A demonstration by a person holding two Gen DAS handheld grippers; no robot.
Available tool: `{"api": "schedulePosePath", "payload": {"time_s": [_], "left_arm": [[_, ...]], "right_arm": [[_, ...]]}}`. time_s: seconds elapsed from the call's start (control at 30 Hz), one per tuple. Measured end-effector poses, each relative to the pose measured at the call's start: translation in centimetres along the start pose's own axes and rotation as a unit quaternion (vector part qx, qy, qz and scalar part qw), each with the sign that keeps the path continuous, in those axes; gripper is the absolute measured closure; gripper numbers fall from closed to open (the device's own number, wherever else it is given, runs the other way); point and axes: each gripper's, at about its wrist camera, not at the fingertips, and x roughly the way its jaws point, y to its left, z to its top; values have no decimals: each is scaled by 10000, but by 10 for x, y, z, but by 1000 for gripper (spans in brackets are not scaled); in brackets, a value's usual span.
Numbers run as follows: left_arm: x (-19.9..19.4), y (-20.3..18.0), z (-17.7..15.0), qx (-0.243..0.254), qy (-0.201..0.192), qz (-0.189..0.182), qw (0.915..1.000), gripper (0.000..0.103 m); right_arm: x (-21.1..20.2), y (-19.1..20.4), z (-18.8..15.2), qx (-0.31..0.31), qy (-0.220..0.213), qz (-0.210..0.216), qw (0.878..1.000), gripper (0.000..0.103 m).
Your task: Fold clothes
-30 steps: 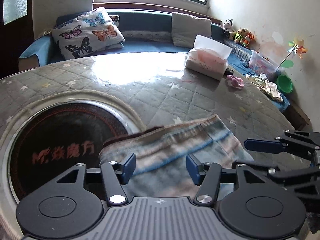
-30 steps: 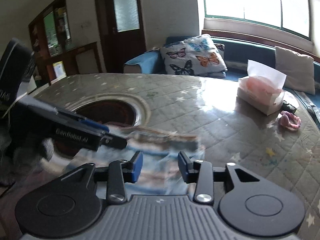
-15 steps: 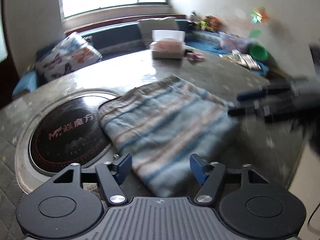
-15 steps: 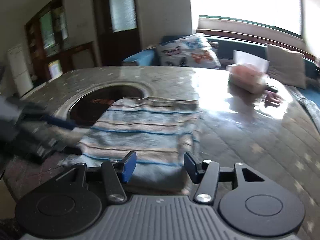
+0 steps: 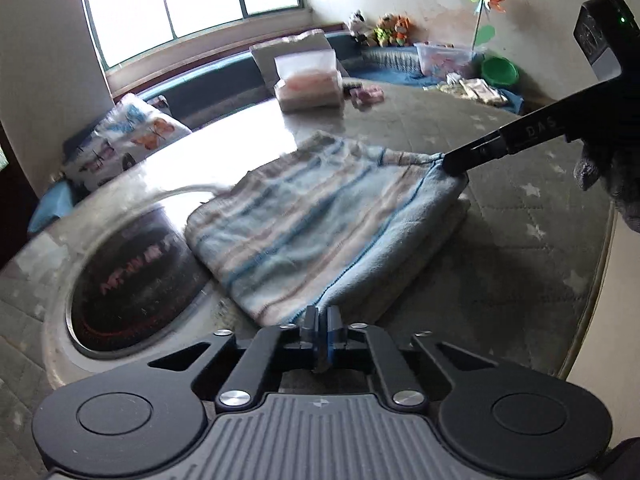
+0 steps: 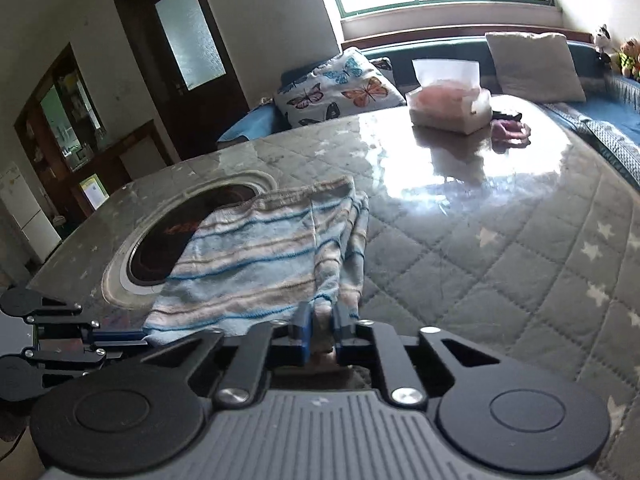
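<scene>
The left tool [image 5: 321, 322] has its blue-padded fingers pressed together on a pinch of fabric, held low and level. The right tool [image 6: 320, 330] is likewise clamped on cloth between its pads. Seen from the left wrist, the right tool reaches in slanting downward, gripped by a gloved hand [image 5: 608, 172].

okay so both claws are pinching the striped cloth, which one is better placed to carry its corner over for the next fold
Probably both together. The left claw and right claw are each shut on a near corner of the striped cloth. If only one, the right: bare table lies beside it.
</scene>
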Motion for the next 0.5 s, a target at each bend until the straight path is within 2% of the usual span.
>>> {"api": "schedulePosePath", "payload": {"time_s": [0.07, 0.17, 0.33, 0.5], "left_arm": [[-10, 3, 3, -31, -148, 85, 9998, 100], [-14, 5, 0, -51, -150, 156, 9998, 100], [-1, 3, -16, -29, 253, 131, 9996, 100], [-3, 11, -19, -108, 388, 57, 9992, 96]], "right_arm": [[-6, 3, 3, -5, -83, 79, 9999, 96], [-6, 3, -1, 49, -39, 165, 9998, 96], [9, -7, -24, 326, 282, 211, 9988, 93], [0, -12, -27, 324, 273, 129, 9990, 88]]}}
